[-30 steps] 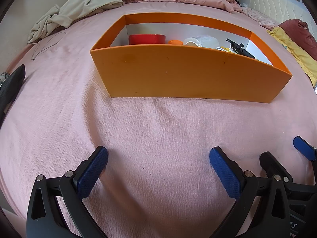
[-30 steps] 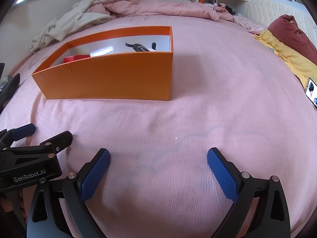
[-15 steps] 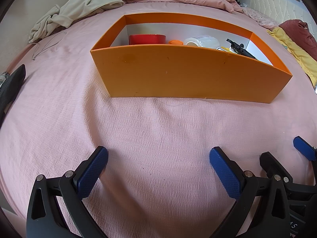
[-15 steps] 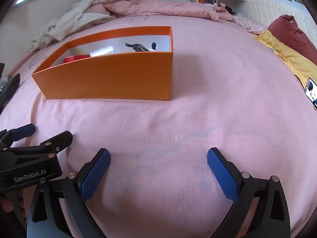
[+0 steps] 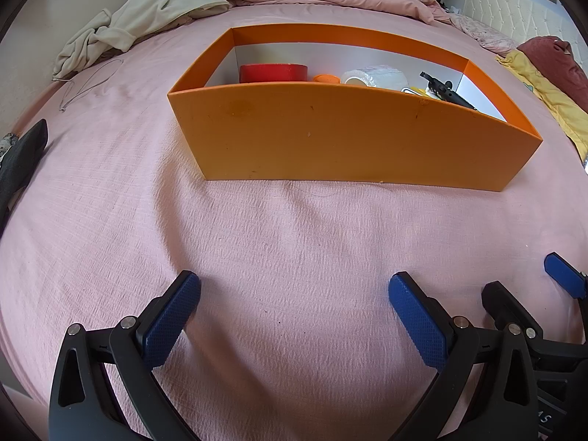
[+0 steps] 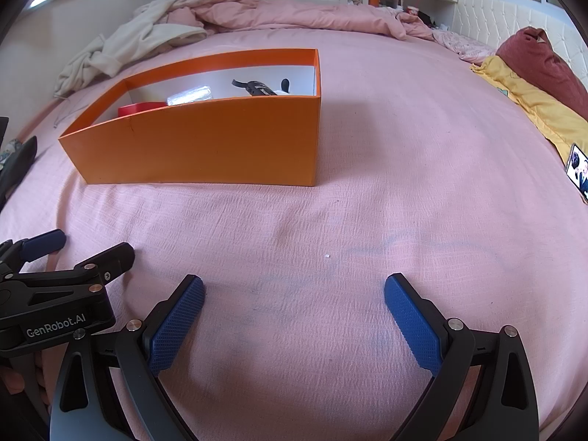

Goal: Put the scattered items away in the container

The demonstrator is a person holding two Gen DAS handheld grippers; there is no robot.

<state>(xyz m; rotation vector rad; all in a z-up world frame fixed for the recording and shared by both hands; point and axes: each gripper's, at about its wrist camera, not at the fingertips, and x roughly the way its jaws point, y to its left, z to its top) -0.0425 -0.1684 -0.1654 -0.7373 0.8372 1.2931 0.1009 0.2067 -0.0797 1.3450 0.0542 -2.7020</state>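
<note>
Nothing has shifted since a second ago: both of your claws sit exactly where they were, low over the pink bed sheet [image 5: 294,242]. Your left claw [image 5: 294,296] is released, its blue pads spread wide with only bare sheet between them. Your right claw [image 6: 294,294] is released as well, pads wide apart and gripping nothing; it rests just beside the left claw, to its right.

Ahead of your left claw, well apart from it, stands the orange box [image 5: 330,139]. From your right claw the box [image 6: 205,139] lies ahead and to the left. Inside it you can see a red tape roll [image 5: 273,72], a small orange cap [image 5: 326,78], a clear tape roll [image 5: 375,75] and a black tool [image 5: 446,92] toward the box's right end. Beyond the box a cream garment [image 5: 136,25] lies crumpled on the bed, ahead and to the left of both claws.
</note>
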